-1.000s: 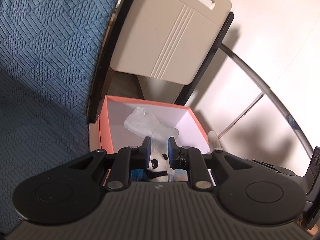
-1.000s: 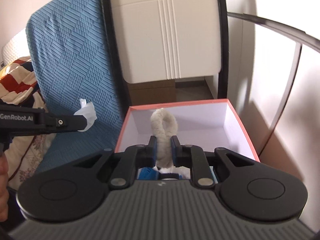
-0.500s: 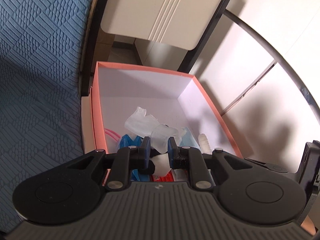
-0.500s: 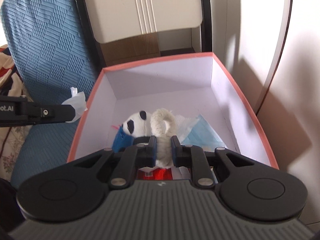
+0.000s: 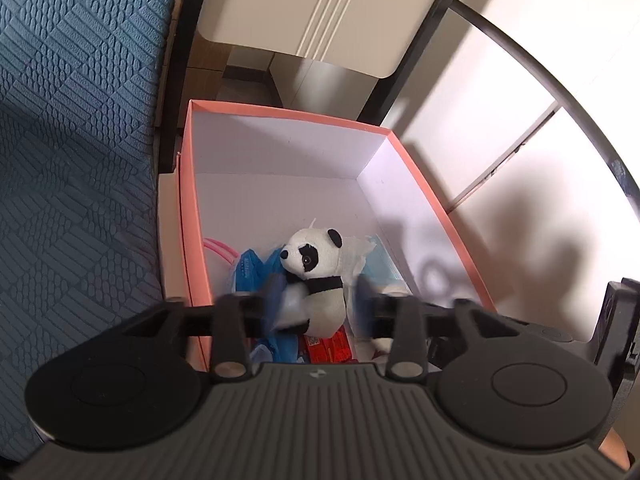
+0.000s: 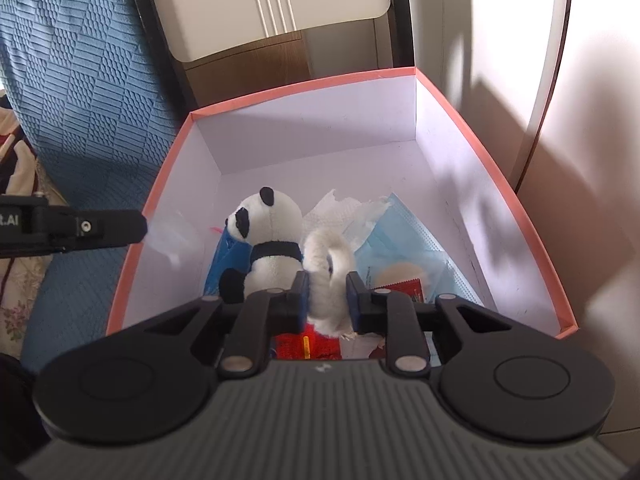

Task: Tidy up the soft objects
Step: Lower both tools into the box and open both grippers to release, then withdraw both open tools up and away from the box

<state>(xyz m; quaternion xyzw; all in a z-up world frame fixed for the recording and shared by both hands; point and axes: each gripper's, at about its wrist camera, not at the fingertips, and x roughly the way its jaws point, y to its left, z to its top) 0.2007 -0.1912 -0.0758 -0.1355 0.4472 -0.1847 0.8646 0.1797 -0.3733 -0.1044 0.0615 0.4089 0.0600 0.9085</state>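
- Left wrist view: the left gripper (image 5: 318,302) hangs over the near end of the pink box (image 5: 194,216), its jaws blurred and spreading apart. A pale, blurred scrap, perhaps the clear plastic glove (image 5: 290,300), sits by the left-hand finger; whether a pad touches it I cannot tell.
- Straight ahead of those jaws sits the panda plush (image 5: 316,276), upright among blue packets (image 5: 250,270) and a red wrapper (image 5: 326,350) on the box floor.
- Right wrist view: the right gripper (image 6: 326,294) stands inside the box with the fluffy white ring (image 6: 328,276) between its jaws, which are opening. The ring seems barely touching the pads, if at all, so the clamp looks released.
- Just left of the right jaws is the panda, touching the ring; ahead and to the right lie a blue face mask (image 6: 404,240) and white tissue (image 6: 334,210).
- Far left in this view, the other gripper's finger pokes over the box wall with the blurred translucent scrap at its tip.
- Handling, as I judge it: the ring is light, squashy and springy, best pinched across its band, not through the hole; it should drop harmlessly. The glove would be flimsy and clingy, likely to stick to a pad.
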